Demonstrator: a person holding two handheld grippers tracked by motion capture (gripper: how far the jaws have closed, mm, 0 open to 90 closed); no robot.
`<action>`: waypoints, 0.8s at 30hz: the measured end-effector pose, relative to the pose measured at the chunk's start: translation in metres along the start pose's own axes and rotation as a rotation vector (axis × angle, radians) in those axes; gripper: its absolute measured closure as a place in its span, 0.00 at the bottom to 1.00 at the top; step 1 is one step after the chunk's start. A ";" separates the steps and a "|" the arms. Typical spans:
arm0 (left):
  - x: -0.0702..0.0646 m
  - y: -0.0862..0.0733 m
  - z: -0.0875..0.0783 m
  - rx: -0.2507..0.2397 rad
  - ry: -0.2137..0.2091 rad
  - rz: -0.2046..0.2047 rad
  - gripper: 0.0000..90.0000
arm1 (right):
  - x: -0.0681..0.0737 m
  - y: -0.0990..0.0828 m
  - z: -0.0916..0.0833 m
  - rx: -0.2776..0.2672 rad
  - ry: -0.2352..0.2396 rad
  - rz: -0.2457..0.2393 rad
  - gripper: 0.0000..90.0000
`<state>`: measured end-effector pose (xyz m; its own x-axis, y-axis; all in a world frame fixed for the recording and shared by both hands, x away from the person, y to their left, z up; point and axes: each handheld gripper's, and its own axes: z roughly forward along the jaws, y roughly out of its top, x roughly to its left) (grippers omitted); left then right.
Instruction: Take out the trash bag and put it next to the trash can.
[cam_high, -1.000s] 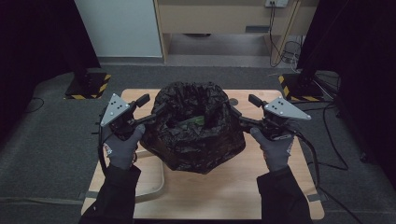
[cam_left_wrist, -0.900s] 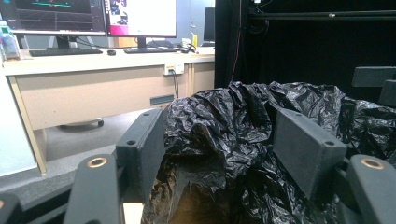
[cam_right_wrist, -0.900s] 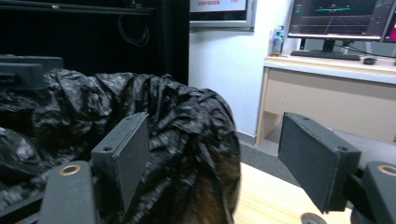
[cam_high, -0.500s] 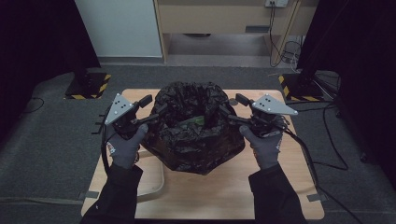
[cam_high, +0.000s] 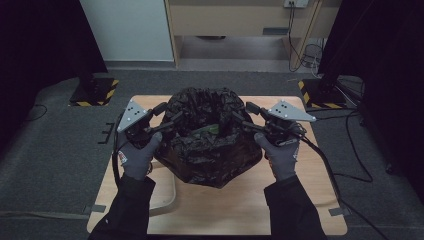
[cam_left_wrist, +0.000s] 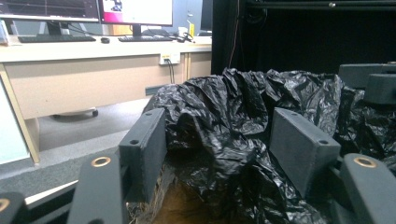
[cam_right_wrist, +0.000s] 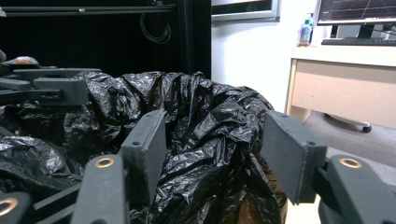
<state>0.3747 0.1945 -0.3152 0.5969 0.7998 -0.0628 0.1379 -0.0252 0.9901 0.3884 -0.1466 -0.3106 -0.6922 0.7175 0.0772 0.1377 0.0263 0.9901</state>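
Two grippers flank a black bin bag (cam_high: 210, 137) that sits mid-table (cam_high: 310, 200), one at each side of its rim, likely so the mouth can be pinched from both sides and pulled wide or gathered. Left gripper (cam_high: 167, 119) is at the bag's left rim; the left gripper view has its jaws standing wide with a crumpled fold of plastic between them, pads not clearly pressing, so nothing gripped yet. Right gripper (cam_high: 246, 116) is at the bag's right rim; its jaws have just been closing, plastic bunched in the gap, but gaps remain beside both pads, so open, no hold. Bag is glossy, heavily wrinkled, slumped wide with its mouth open upward. Something green (cam_high: 209, 129) lies inside. Brown stuff shows under the plastic by the left gripper, can't tell what.
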 end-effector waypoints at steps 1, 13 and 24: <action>-0.001 0.000 0.000 0.000 -0.001 -0.003 0.42 | 0.000 0.000 0.000 0.000 0.002 0.001 0.47; -0.006 0.003 0.003 0.017 0.000 0.003 0.61 | 0.003 0.000 0.002 -0.002 0.033 0.014 0.72; -0.013 0.007 -0.001 0.014 0.057 0.038 0.71 | 0.007 0.003 -0.001 -0.008 -0.046 -0.054 0.98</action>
<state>0.3673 0.1847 -0.3076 0.5561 0.8310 -0.0174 0.1268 -0.0641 0.9898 0.3832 -0.1417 -0.3068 -0.6649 0.7467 0.0188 0.0954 0.0599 0.9936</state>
